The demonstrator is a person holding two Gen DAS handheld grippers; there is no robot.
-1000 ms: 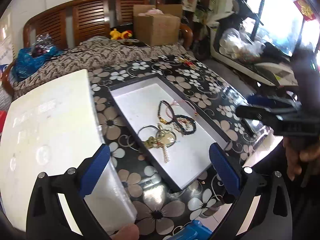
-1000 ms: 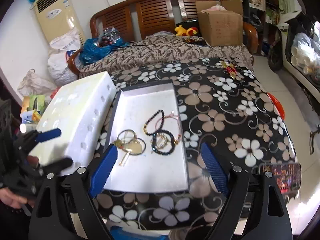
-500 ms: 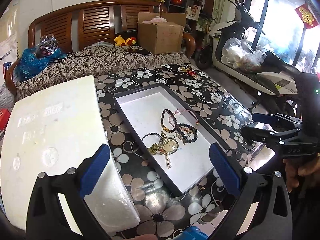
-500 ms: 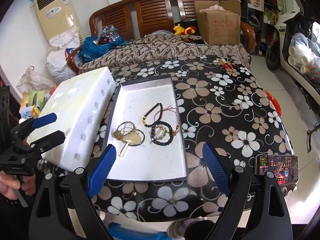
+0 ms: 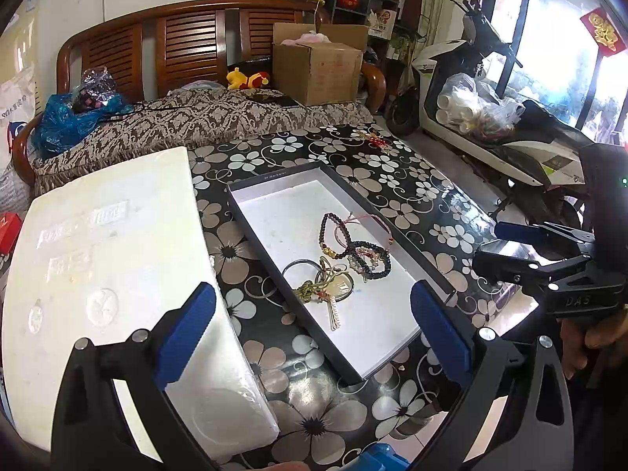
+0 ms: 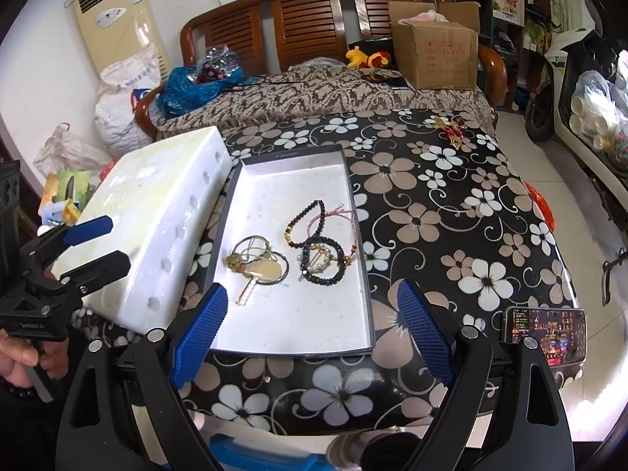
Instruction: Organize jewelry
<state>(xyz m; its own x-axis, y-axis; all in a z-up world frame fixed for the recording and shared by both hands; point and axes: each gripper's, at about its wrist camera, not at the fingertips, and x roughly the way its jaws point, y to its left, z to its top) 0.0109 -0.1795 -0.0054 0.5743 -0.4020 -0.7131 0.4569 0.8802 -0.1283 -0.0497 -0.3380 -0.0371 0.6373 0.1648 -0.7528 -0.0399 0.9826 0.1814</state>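
A shallow dark tray with a white floor (image 6: 274,192) (image 5: 282,212) lies on the flowered table. In it sits a tangle of jewelry: dark bead bracelets (image 6: 322,261) (image 5: 369,259), a pink cord bracelet (image 6: 341,216), metal rings with a gold knot and pendant (image 6: 259,263) (image 5: 325,286). My left gripper (image 5: 314,329) is open and empty, above the tray's near-left corner; it also shows at the left of the right wrist view (image 6: 98,247). My right gripper (image 6: 314,329) is open and empty, above the tray's near edge; it also shows in the left wrist view (image 5: 506,247).
A white foam box (image 6: 157,212) (image 5: 102,267) lies left of the tray. A phone (image 6: 545,324) lies at the table's near right edge. A red-gold ornament (image 6: 451,129) lies at the far right. A sofa with a cardboard box (image 6: 435,55) stands behind; a scooter (image 5: 490,125) is at right.
Both grippers have pulled back and risen slightly, so the tray and table look farther away. The jewelry has not moved. Both stay open.
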